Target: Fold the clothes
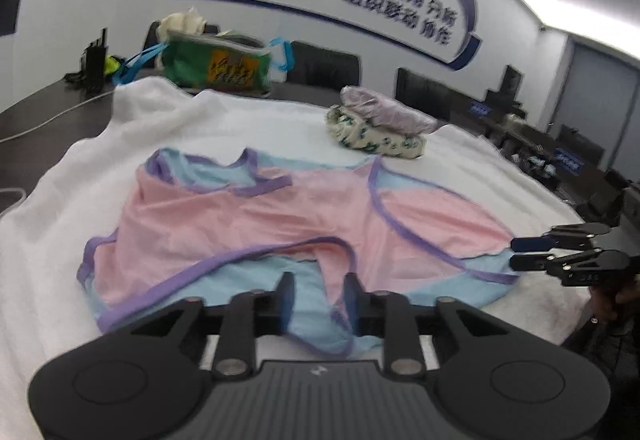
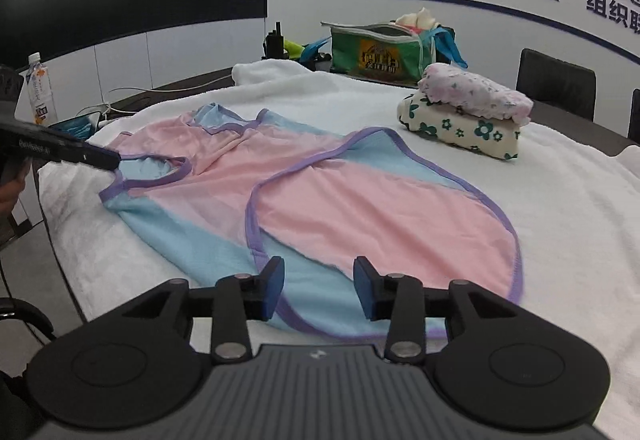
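A pink and light-blue sleeveless garment point(image 1: 280, 224) with purple trim lies spread on a white towel point(image 1: 60, 199); it also shows in the right wrist view point(image 2: 328, 199). My left gripper point(image 1: 318, 300) is open, its fingers either side of a blue trimmed edge at the garment's near end. In the right wrist view the left gripper point(image 2: 114, 161) touches the garment's armhole corner. My right gripper point(image 2: 319, 288) is open over the blue hem. In the left wrist view it point(image 1: 514, 254) sits at the garment's right edge.
Two folded garments point(image 2: 468, 111), floral cream under lilac, are stacked at the towel's far right. A green bag point(image 2: 380, 51) stands behind. A water bottle point(image 2: 40, 87), cables and a phone sit at the left. Dark chairs point(image 2: 556, 79) line the table.
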Tool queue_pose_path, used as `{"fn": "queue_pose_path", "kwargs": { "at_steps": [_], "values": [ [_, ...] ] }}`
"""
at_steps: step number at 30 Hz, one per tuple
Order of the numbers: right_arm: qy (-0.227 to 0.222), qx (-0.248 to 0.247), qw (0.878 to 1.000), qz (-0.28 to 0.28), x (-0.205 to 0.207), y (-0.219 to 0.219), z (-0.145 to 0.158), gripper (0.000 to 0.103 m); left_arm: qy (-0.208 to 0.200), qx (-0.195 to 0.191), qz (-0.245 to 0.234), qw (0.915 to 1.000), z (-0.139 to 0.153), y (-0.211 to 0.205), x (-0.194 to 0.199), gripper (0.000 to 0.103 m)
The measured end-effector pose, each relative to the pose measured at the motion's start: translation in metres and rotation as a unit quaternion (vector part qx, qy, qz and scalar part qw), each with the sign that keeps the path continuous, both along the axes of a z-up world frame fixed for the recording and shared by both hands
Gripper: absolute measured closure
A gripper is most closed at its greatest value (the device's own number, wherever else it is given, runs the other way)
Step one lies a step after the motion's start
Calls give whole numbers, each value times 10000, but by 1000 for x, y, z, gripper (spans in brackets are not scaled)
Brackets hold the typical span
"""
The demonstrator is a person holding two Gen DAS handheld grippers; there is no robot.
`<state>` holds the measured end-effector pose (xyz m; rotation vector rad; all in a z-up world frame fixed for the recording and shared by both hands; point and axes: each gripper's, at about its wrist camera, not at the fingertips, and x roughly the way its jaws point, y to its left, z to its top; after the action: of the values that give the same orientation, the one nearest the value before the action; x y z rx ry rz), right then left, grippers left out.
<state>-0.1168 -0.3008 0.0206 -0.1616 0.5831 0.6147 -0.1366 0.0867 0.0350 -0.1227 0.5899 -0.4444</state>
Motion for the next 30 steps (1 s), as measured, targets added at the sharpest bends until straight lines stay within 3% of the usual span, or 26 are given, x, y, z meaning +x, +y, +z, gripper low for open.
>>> {"fn": "queue_pose_path", "kwargs": {
  "at_steps": [2, 5, 9, 12, 13, 14, 16, 25, 28, 30],
  "values": [
    [-41, -10, 10000, -32, -4, -5, 2, 65, 10, 2, -298, 9996, -5, -2, -4, 72],
    [-113, -227, 9991, 353, -10, 7, -3, 65, 40, 168, -629, 9979, -15, -8, -10, 71],
    [-157, -509, 9967, 610, -8, 24, -11, 65, 48, 416, -692, 9967, -25, -14, -9, 72],
    [-69, -449, 9975, 544, 3, 23, -16, 65, 35, 490, -721, 9962, -27, -16, -5, 76],
    [-36, -368, 9977, 569, 3, 21, -16, 74, 44, 520, -736, 9959, -28, -16, -4, 92],
    [-2, -285, 9978, 599, 4, 19, -17, 89, 74, 565, -756, 9955, -28, -16, -1, 101],
    [42, -173, 9977, 649, 4, 16, -18, 100, 153, 483, -742, 9960, -27, -11, 2, 102],
    [-228, 226, 9956, 881, -11, -5, 16, 101, 220, -63, -981, 9949, 1, 8, 3, 103],
    [-354, 229, 9959, 801, -1, -7, 23, 101, 149, -36, -840, 9963, 11, 9, 24, 103],
    [-490, 201, 9960, 716, 18, -4, 30, 101, 86, 210, -605, 9979, 18, 2, 49, 103]
  ]
}}
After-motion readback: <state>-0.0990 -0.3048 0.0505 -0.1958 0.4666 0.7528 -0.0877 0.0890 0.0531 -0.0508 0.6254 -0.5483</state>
